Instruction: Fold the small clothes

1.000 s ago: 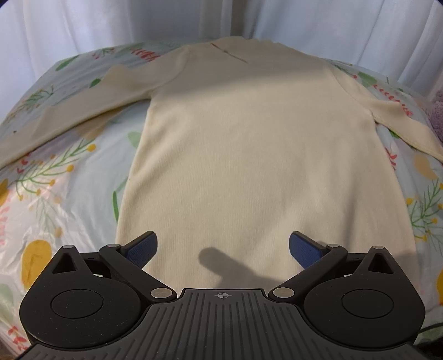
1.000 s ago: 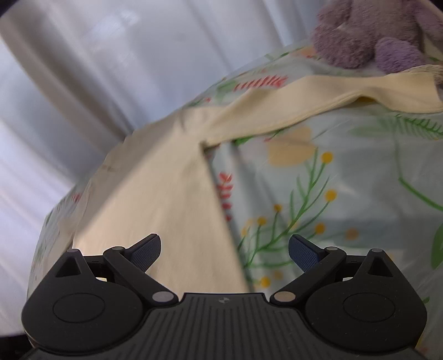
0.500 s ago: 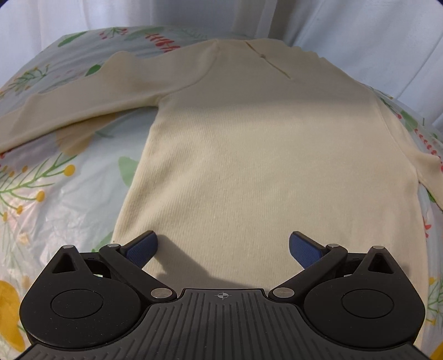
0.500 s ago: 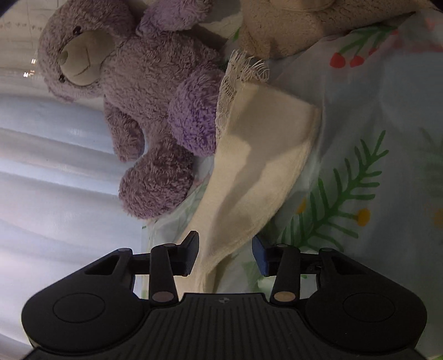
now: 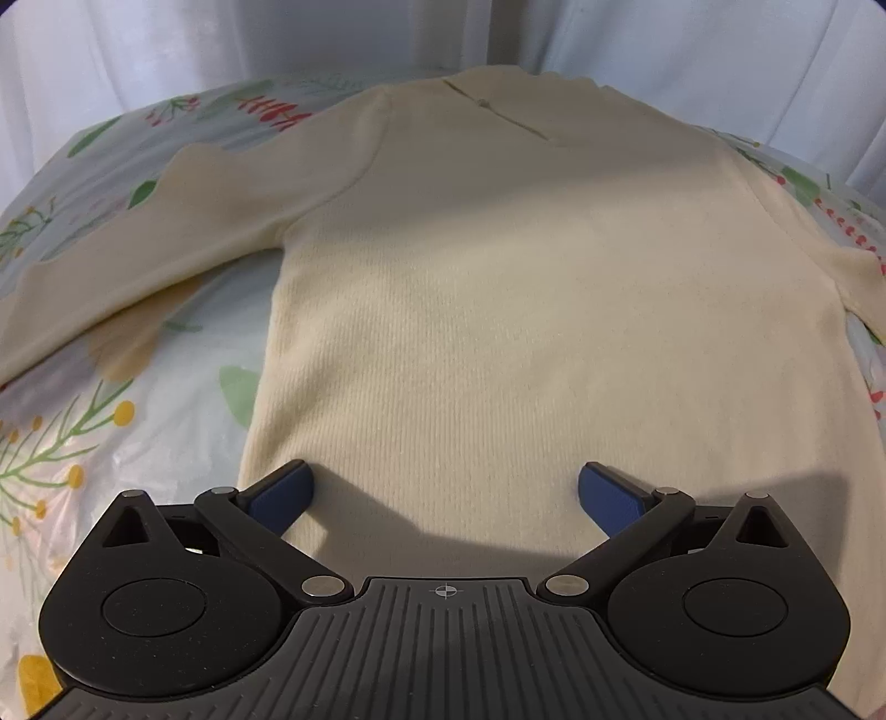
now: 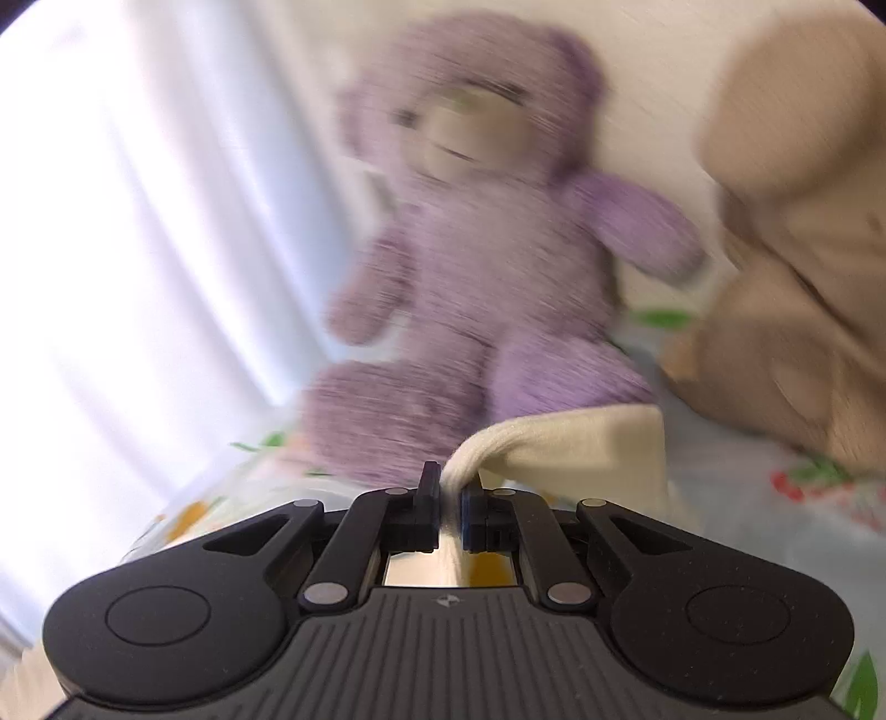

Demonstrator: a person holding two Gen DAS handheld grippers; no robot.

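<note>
I see the cream sweater (image 5: 498, 310) lying flat on the floral bedsheet (image 5: 138, 421). My left gripper (image 5: 446, 490) hangs over its hem, jaws wide apart and empty. My right gripper (image 6: 449, 501) has its jaws clamped on the sleeve cuff (image 6: 581, 443), near a purple teddy bear (image 6: 476, 266).

The cream sweater (image 5: 498, 310) is a finely ribbed, matt knit. The floral bedsheet (image 5: 166, 399) looks smooth, faintly glossy (almost plasticky). The purple teddy bear (image 6: 487, 266) is fuzzy plush; the curtain (image 5: 166, 50) is sheer cloth.
</note>
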